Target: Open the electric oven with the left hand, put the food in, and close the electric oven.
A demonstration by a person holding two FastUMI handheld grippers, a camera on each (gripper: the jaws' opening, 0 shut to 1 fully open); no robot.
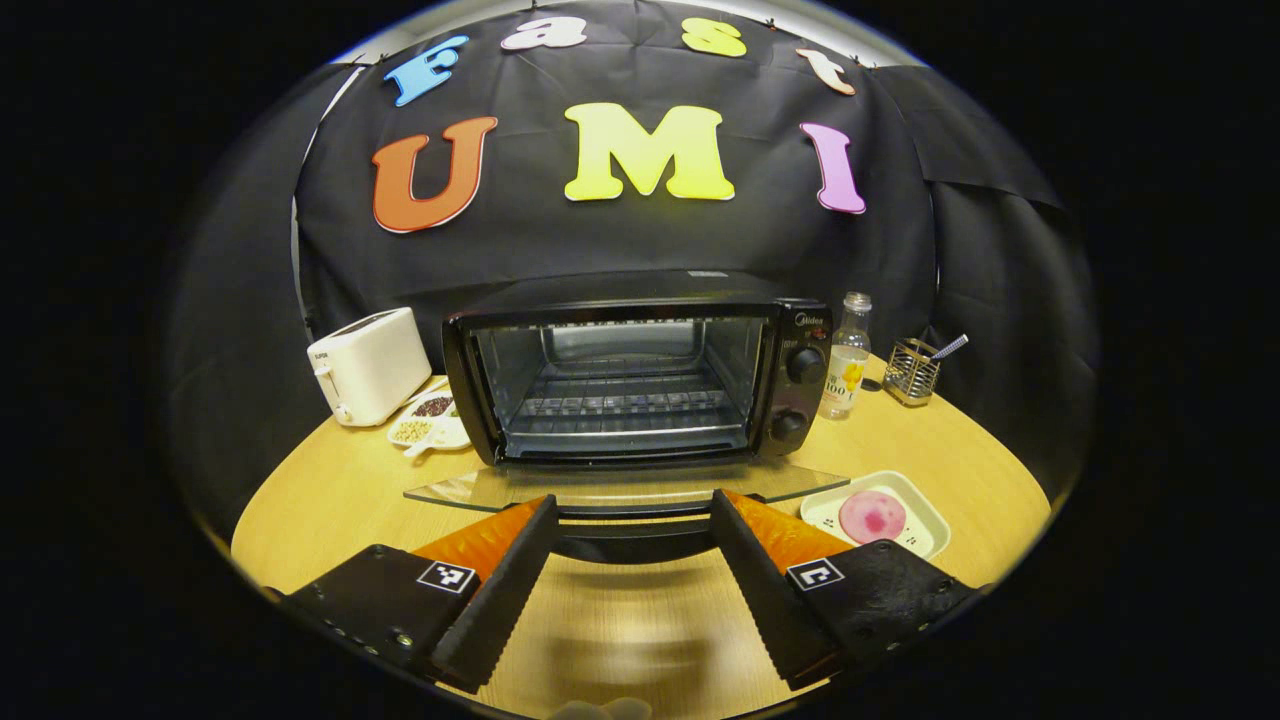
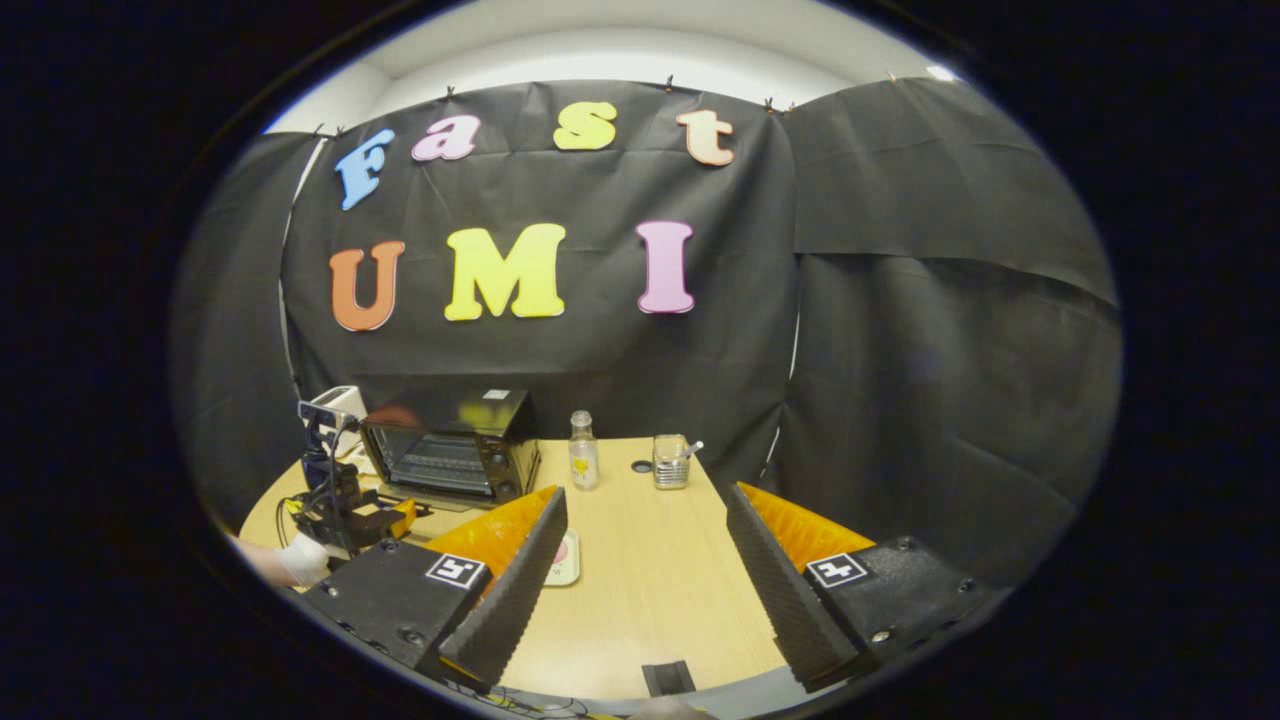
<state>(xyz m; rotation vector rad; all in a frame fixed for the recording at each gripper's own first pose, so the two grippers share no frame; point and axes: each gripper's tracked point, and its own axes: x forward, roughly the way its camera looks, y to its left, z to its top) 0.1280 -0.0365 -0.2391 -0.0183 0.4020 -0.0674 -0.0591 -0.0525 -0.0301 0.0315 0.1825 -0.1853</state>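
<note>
The black electric oven stands at the back of the table with its glass door folded down flat, showing a bare wire rack inside. My left gripper is open just in front of the door's dark handle, a finger on each side and neither touching it. The food, a round pink piece, lies in a white tray to the right of the door. My right gripper is open and holds nothing, farther back over the table. From there I see the oven, the left gripper and its gloved hand.
A white toaster and a small dish of beans sit left of the oven. A clear bottle and a wire holder stand to its right. The round wooden table has bare room in front.
</note>
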